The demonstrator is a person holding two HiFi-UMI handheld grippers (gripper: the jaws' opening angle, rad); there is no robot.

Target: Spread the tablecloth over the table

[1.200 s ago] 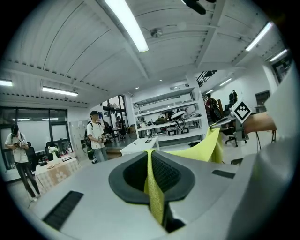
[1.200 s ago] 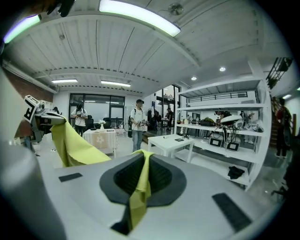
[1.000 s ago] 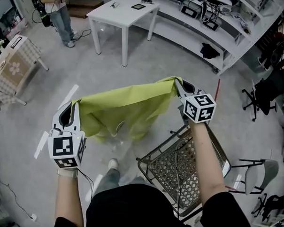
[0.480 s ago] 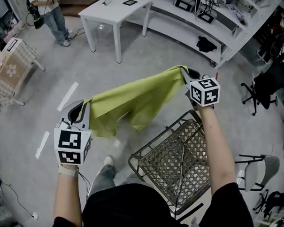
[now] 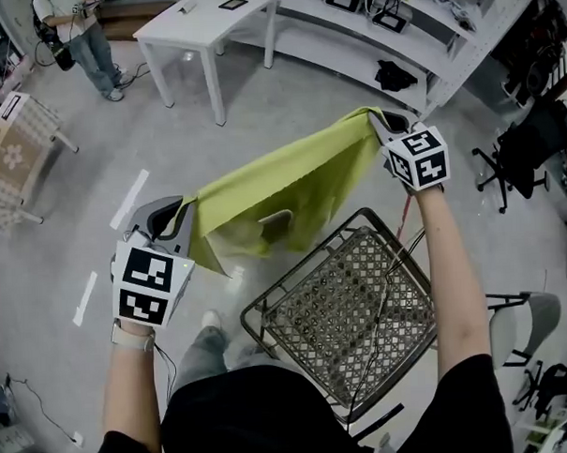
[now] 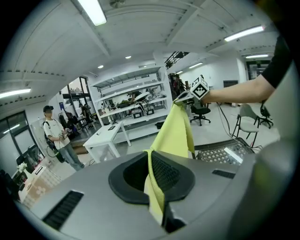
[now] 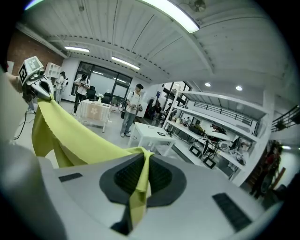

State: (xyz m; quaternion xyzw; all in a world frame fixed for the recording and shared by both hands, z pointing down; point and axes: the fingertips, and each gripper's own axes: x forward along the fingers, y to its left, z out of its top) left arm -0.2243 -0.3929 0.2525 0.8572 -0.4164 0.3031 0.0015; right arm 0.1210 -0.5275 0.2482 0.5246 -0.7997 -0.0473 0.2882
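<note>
1. Left gripper (image 5: 175, 209): jaws closed on one corner of the yellow-green fabric tablecloth (image 5: 282, 188). In the left gripper view, the fabric edge runs pinched between the two black ribbed pads (image 6: 165, 172), and a short tail hangs out below the jaws.

2. Right gripper (image 5: 380, 121): jaws closed on the opposite top corner of the tablecloth. In the right gripper view, the fabric passes between the pads in a folded strip.

3. Tablecloth position: it is held in the air between the two grippers. Its top edge is stretched from one set of jaws to the other, and the rest hangs below that edge in loose folds. It touches no table. The right gripper stands farther from the person's body than the left gripper.

4. Surroundings:
- A dark wire-mesh cart basket (image 5: 353, 307) stands below the right forearm, just behind the hanging fabric.
- A white rectangular table (image 5: 195, 23) stands well beyond the tablecloth, ahead of the left gripper.
- A long white shelf bench (image 5: 351, 54) with electronic equipment runs beyond the right gripper.
- A small table with a beige patterned cover (image 5: 13, 153) stands well off to the left of the left gripper.
- A standing person in jeans (image 5: 74, 38) is near the far side of the white rectangular table.
</note>
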